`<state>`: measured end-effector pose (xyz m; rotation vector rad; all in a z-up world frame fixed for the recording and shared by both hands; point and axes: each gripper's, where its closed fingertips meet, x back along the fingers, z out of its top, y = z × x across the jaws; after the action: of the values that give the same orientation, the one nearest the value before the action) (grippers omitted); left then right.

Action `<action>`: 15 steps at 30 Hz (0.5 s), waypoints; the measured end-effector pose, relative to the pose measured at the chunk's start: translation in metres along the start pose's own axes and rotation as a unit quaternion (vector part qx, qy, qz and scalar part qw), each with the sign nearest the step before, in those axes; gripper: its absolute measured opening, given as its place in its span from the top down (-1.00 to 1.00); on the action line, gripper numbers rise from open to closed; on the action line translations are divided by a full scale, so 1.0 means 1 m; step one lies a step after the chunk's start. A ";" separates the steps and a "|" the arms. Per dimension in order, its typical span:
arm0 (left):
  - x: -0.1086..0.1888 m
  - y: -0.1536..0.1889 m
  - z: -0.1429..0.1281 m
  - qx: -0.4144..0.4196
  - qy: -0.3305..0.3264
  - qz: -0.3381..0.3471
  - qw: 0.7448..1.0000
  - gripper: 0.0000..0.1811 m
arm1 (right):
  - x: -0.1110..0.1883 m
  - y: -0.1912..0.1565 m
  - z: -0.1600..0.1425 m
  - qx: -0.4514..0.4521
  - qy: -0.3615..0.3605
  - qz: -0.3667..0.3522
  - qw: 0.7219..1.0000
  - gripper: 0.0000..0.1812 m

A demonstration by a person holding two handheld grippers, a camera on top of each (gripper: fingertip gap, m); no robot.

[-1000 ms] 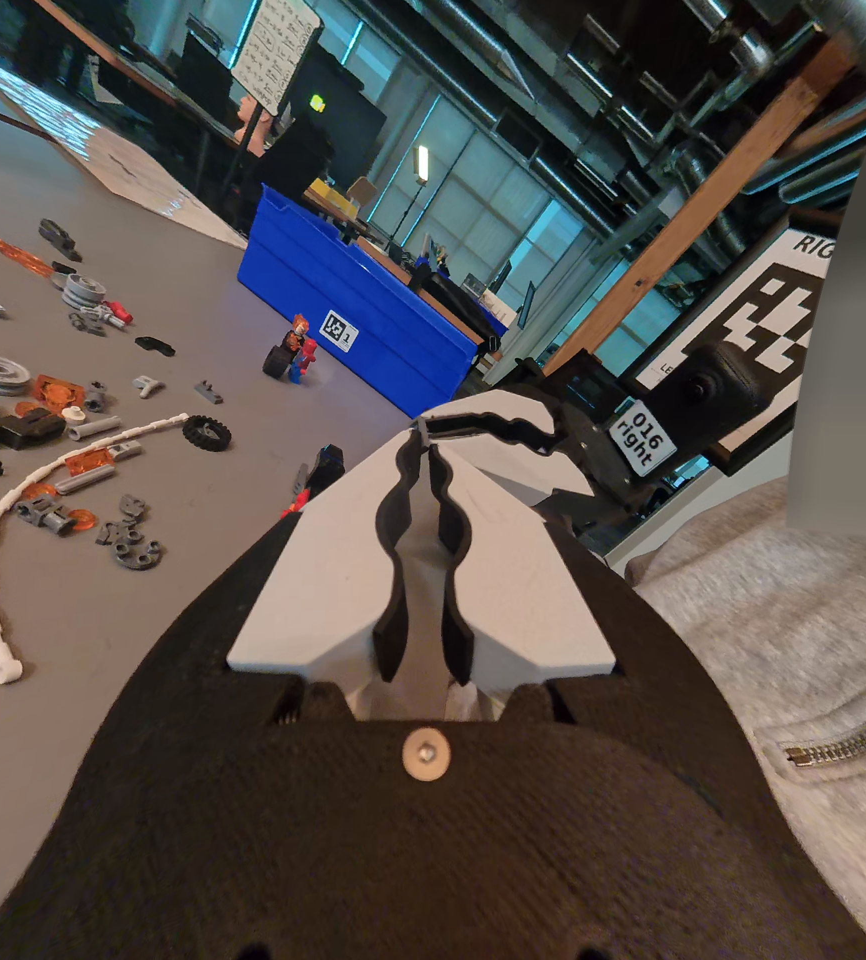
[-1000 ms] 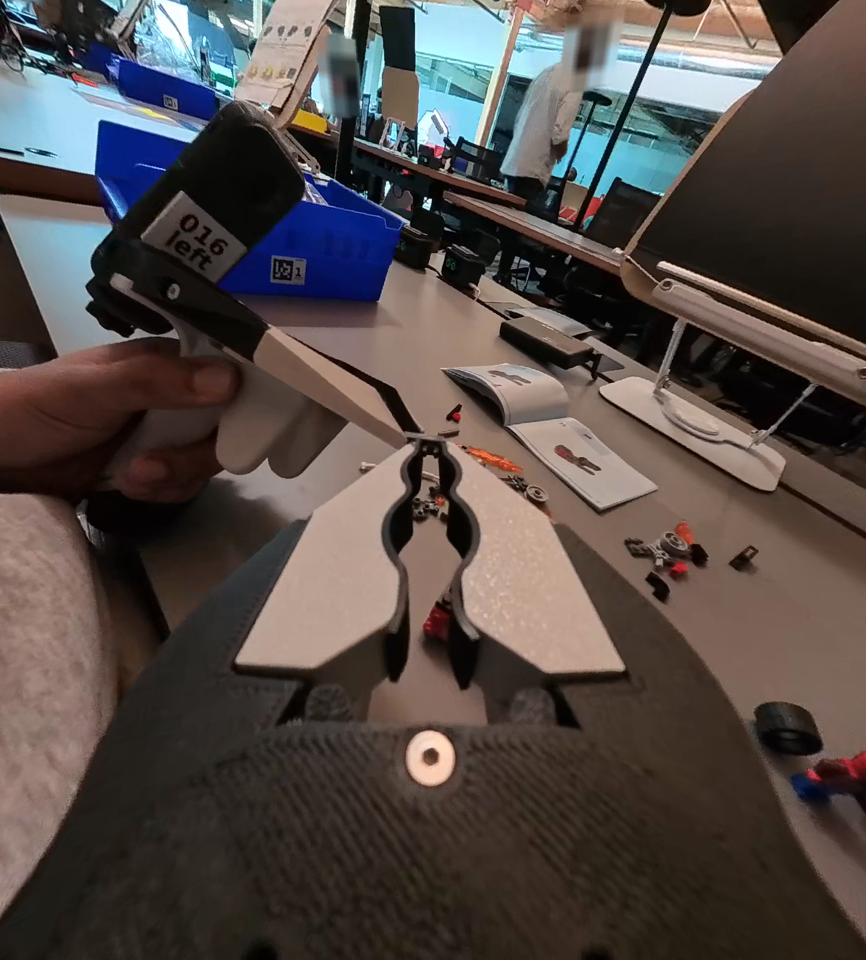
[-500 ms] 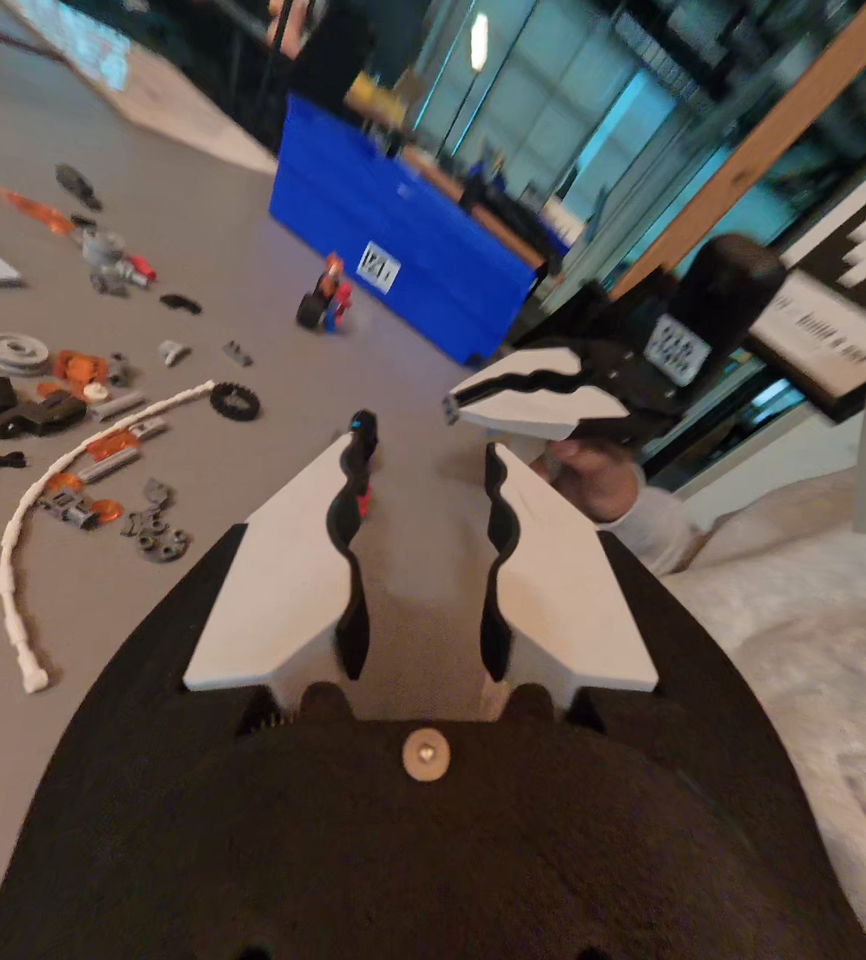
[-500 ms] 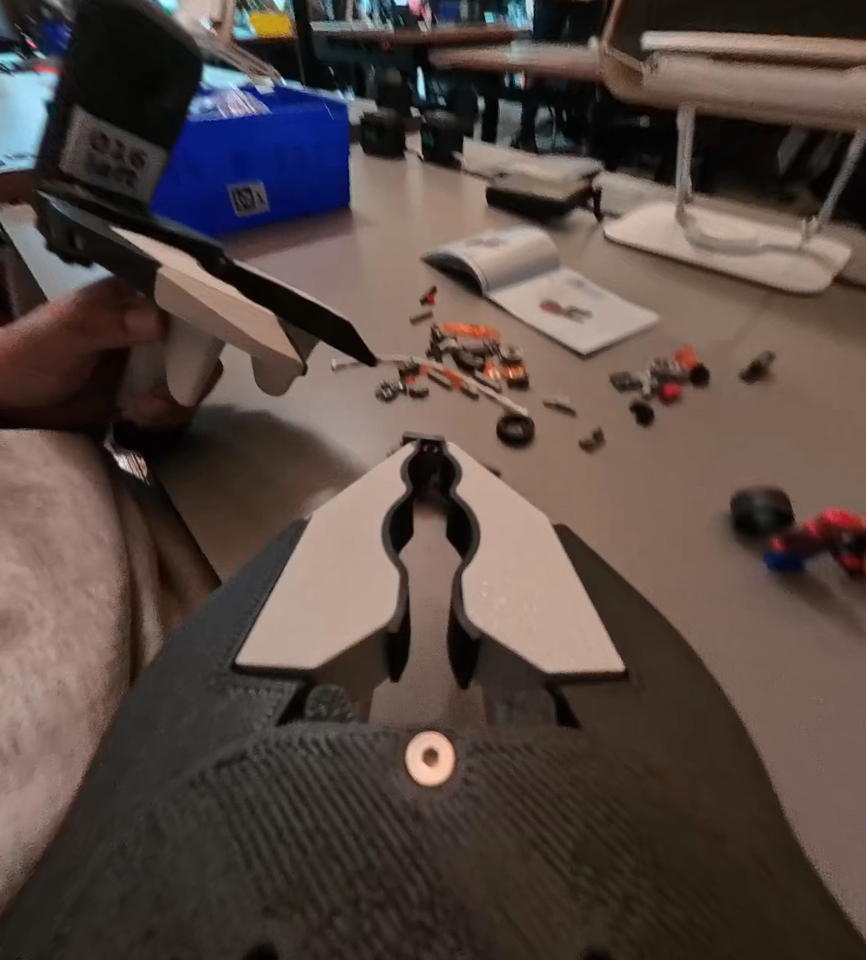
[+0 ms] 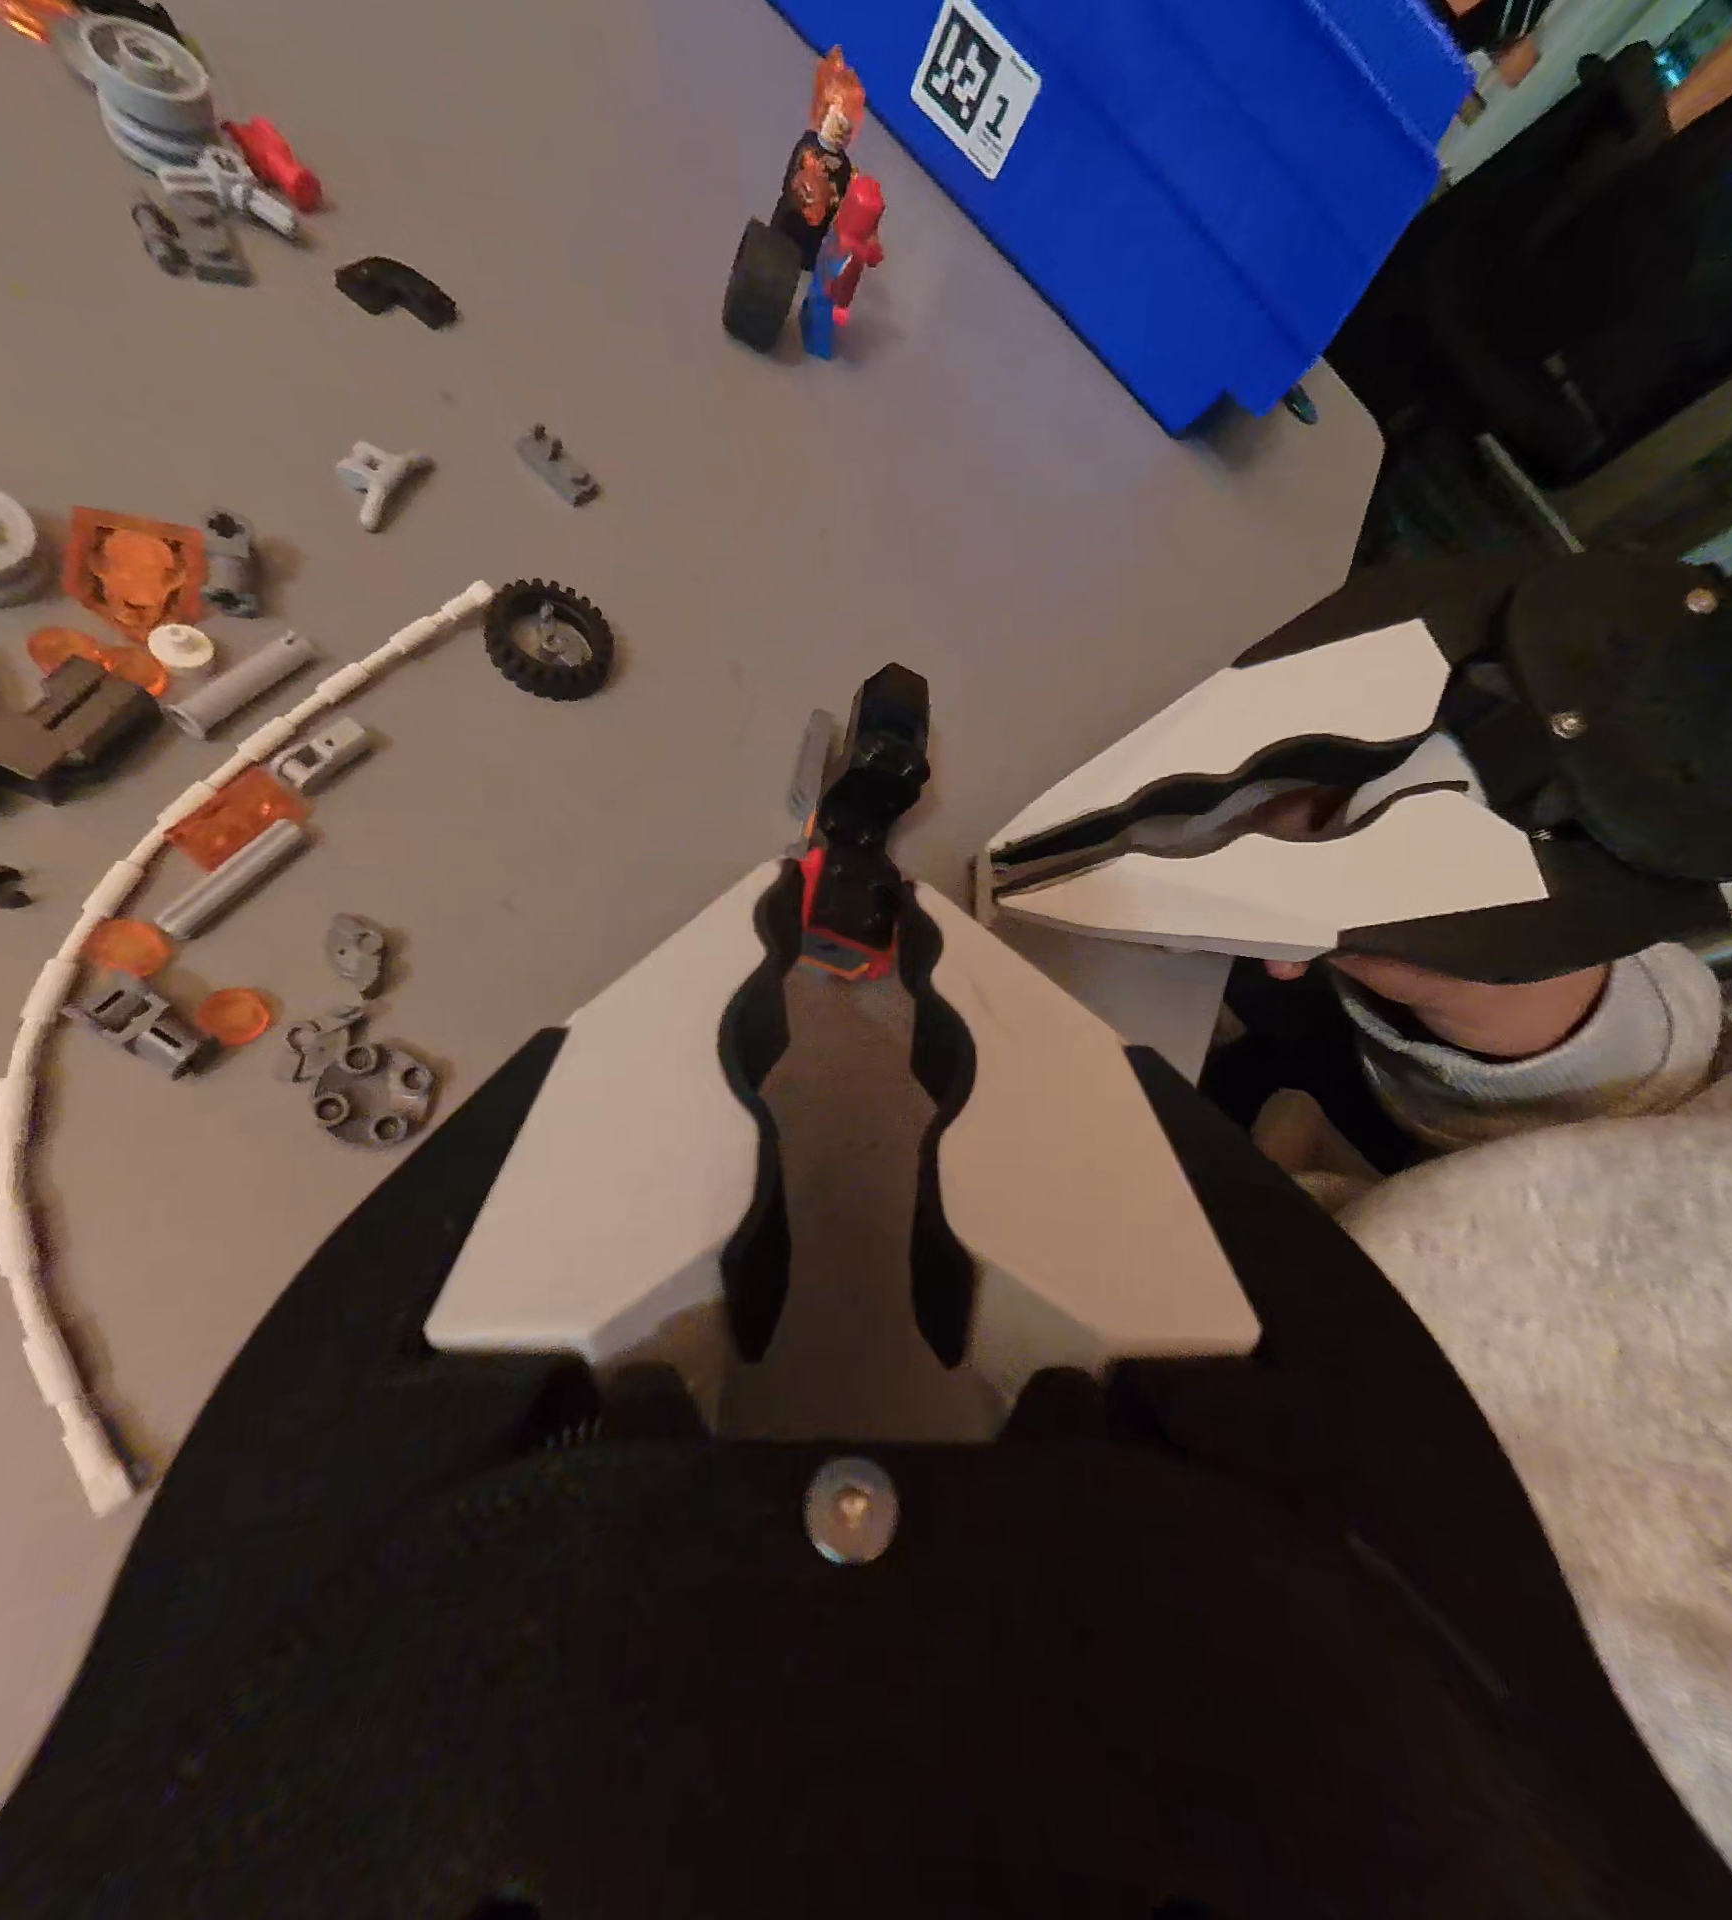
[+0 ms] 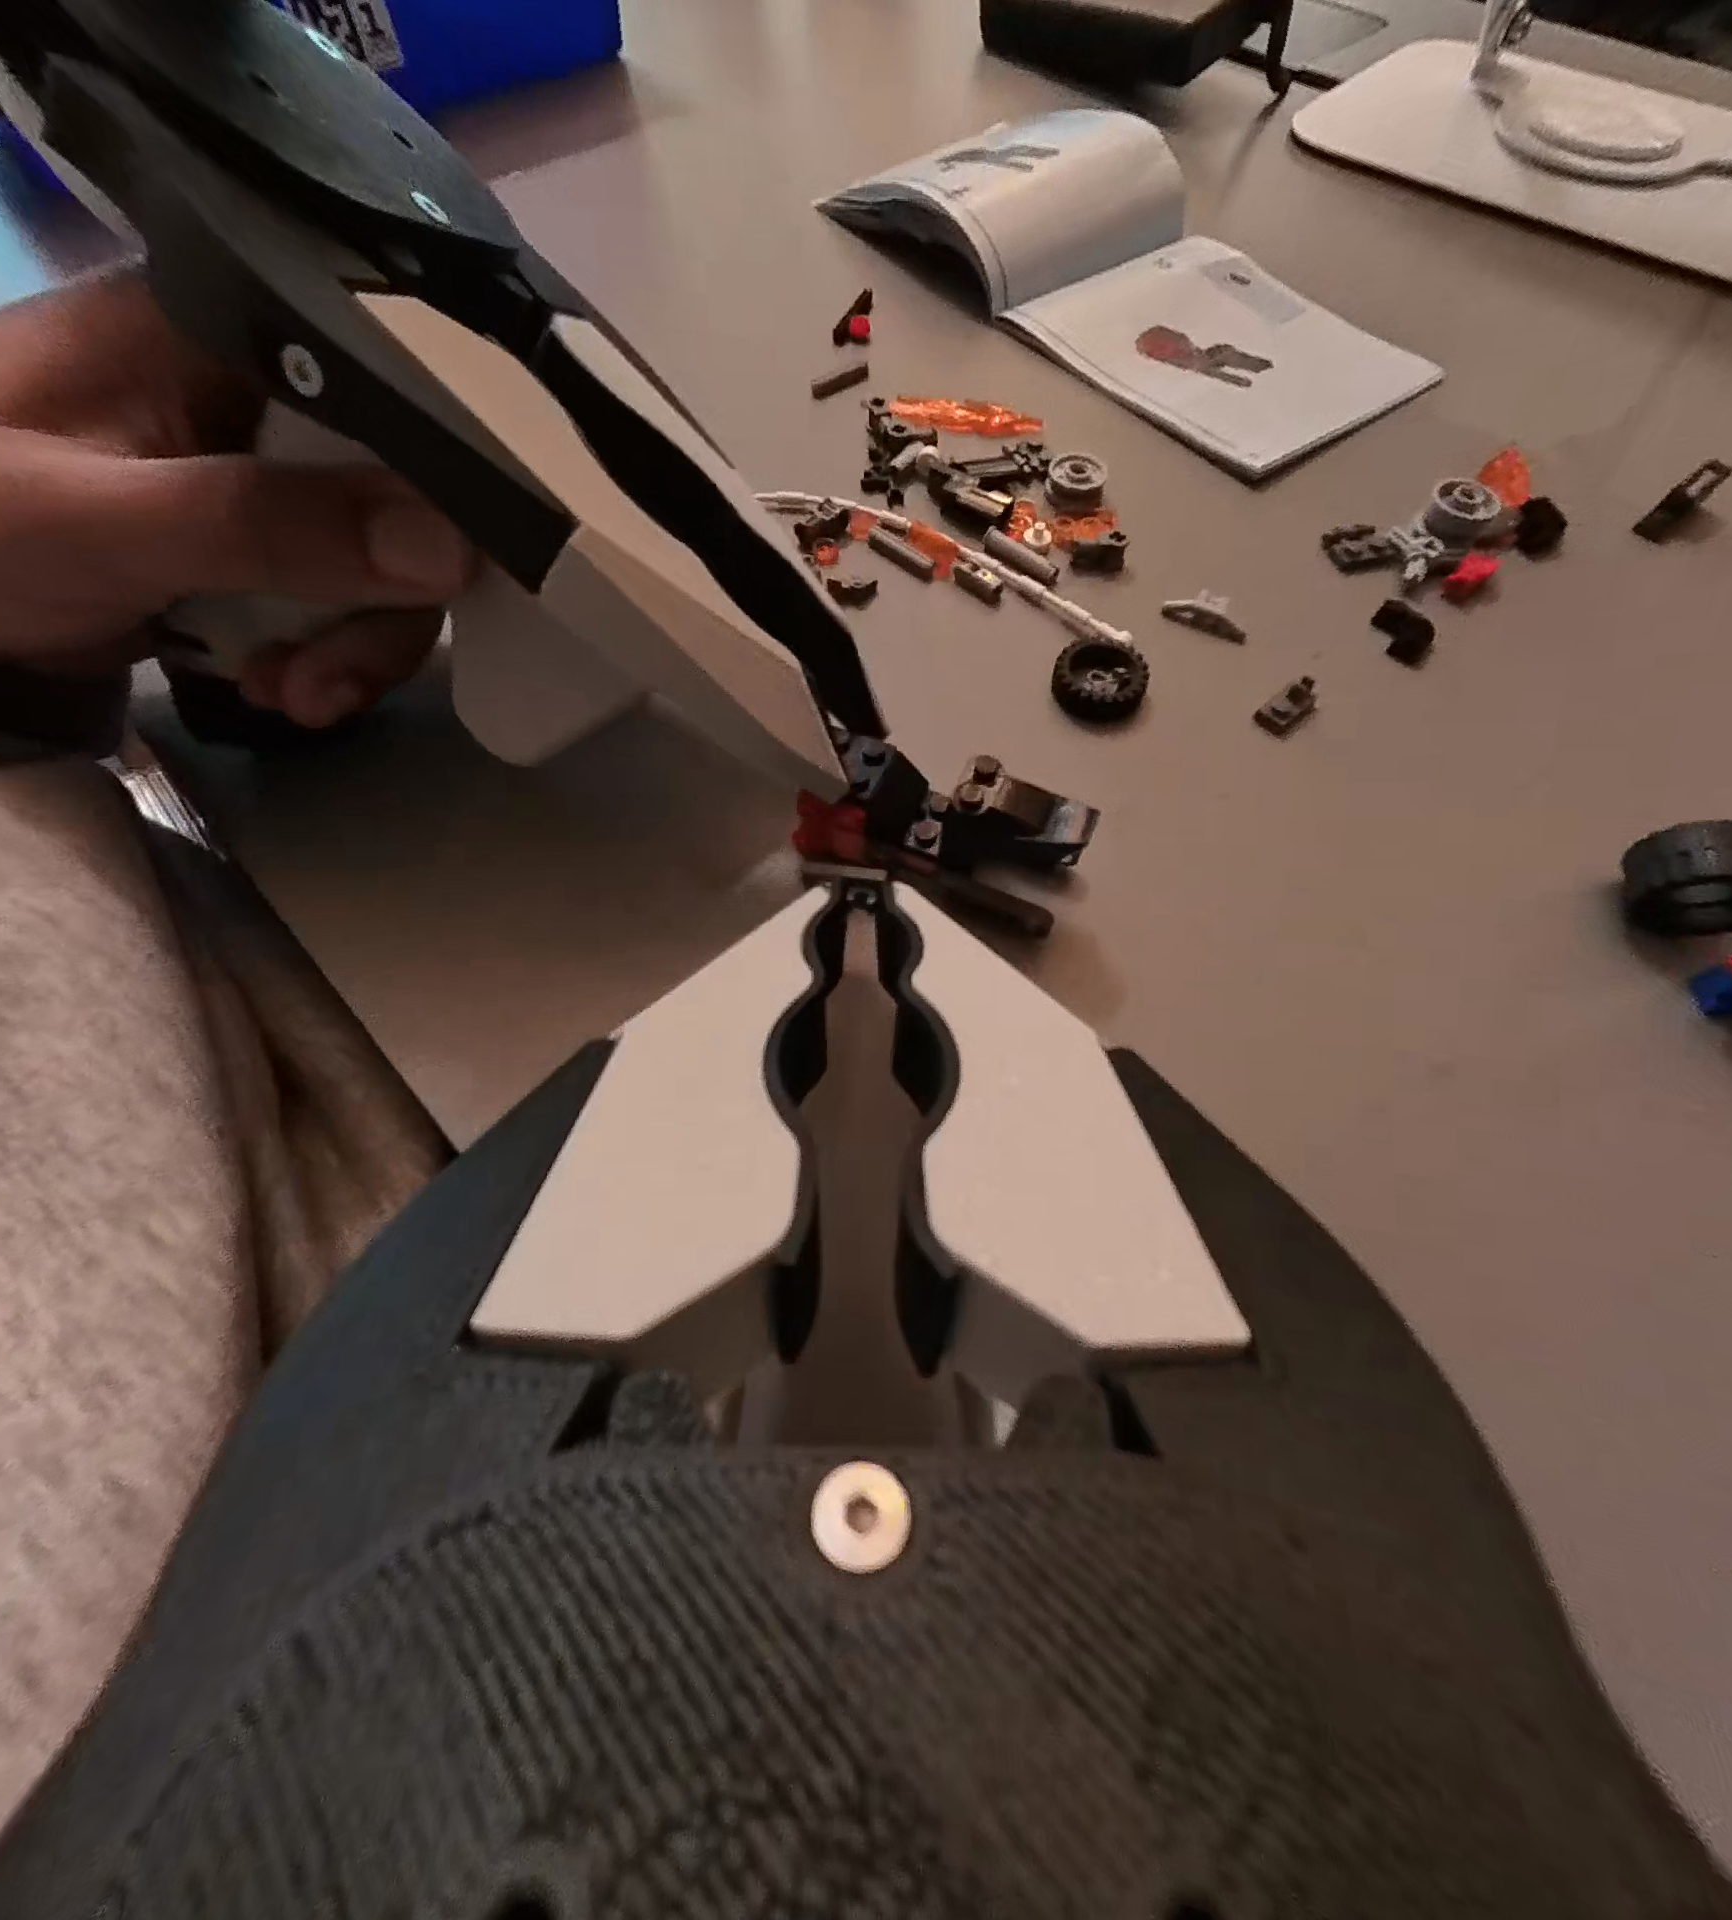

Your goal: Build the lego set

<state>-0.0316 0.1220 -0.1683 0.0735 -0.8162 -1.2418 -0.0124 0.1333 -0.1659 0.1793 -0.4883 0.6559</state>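
Observation:
A small black and red lego assembly point(image 5: 877, 790) lies on the grey table near its front edge; it also shows in the right wrist view point(image 6: 929, 816). My left gripper point(image 5: 846, 899) has its fingers closed on the assembly's red and black near end. In the right wrist view it reaches in from the upper left point(image 6: 846, 743). My right gripper point(image 6: 854, 896) is shut on a small thin grey piece point(image 6: 846, 871), right at the assembly's near end. In the left wrist view it comes in from the right point(image 5: 992, 883), just beside my left fingers.
Loose grey, black and orange parts point(image 5: 166, 644), a white chain point(image 5: 41, 1039) and a small tyre point(image 5: 550, 639) lie to the left. Two minifigures with a wheel point(image 5: 820, 229) stand before a blue bin point(image 5: 1205, 156). An open booklet point(image 6: 1153, 281) and a black tyre point(image 6: 1703, 878) lie farther off. The tips of both grippers are at nearly the same place.
My left gripper opened, came down and closed on the assembly on the table. My right gripper, still shut on its piece, moved down to the assembly's near end.

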 end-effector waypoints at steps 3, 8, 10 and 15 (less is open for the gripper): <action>-0.001 0.001 -0.001 0.011 -0.003 -0.015 1.000 0.82 | -0.003 0.003 -0.005 -0.022 -0.017 0.005 1.000 0.95; -0.001 0.010 -0.003 -0.002 -0.011 -0.043 0.999 0.72 | -0.005 0.003 -0.008 -0.046 -0.032 0.020 0.998 0.95; -0.001 0.010 -0.002 -0.014 -0.010 -0.036 0.999 0.63 | -0.006 0.003 -0.009 -0.043 -0.037 0.021 0.998 0.95; -0.006 0.005 -0.005 -0.051 -0.034 -0.004 0.998 0.56 | -0.007 0.001 -0.011 -0.039 -0.044 0.025 0.998 0.95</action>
<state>-0.0250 0.1271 -0.1724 -0.0480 -0.8096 -1.2979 -0.0137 0.1336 -0.1791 0.1219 -0.6033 0.6787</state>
